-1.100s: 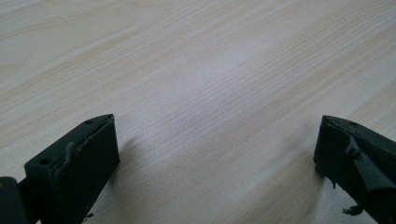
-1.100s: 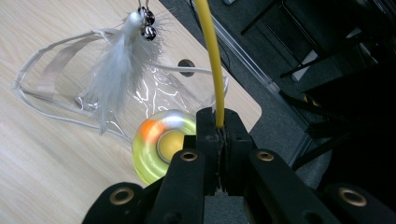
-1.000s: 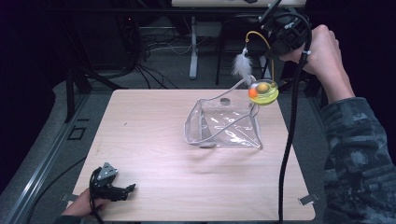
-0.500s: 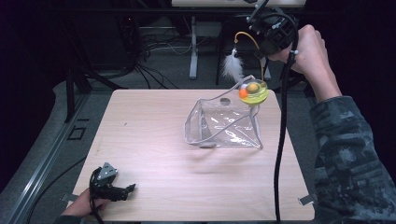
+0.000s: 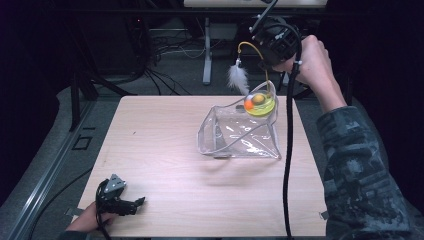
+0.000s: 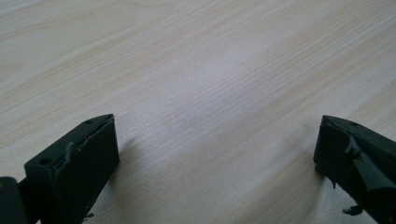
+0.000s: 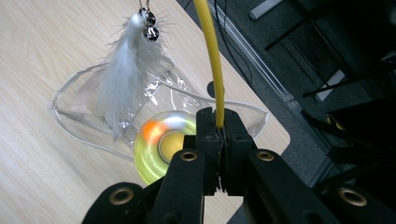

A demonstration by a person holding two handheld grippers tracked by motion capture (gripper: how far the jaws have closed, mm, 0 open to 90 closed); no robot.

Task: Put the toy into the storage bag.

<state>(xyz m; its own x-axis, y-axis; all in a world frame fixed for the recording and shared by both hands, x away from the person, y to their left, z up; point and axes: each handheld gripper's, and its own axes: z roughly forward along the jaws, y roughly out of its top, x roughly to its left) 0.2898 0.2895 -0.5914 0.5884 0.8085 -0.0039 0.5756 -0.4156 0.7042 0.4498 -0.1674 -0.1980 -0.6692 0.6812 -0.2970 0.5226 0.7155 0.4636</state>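
Right gripper (image 5: 265, 62) shifted toward clear pouch (image 5: 240, 134), jaws clamped on yellow wand (image 7: 212, 65); toy disc (image 5: 260, 104) at pouch mouth. Left gripper (image 5: 137, 202) well apart from pouch, jaws spread, empty.

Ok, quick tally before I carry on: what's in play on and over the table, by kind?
Clear plastic pouch: 1
Cat toy, yellow-green disc base with arched yellow wire: 1
White feather hanging from that wire: 1
Small bells above the feather: 2
Grippers: 2, left gripper on the table, right gripper clamped on the wire
Total: 7
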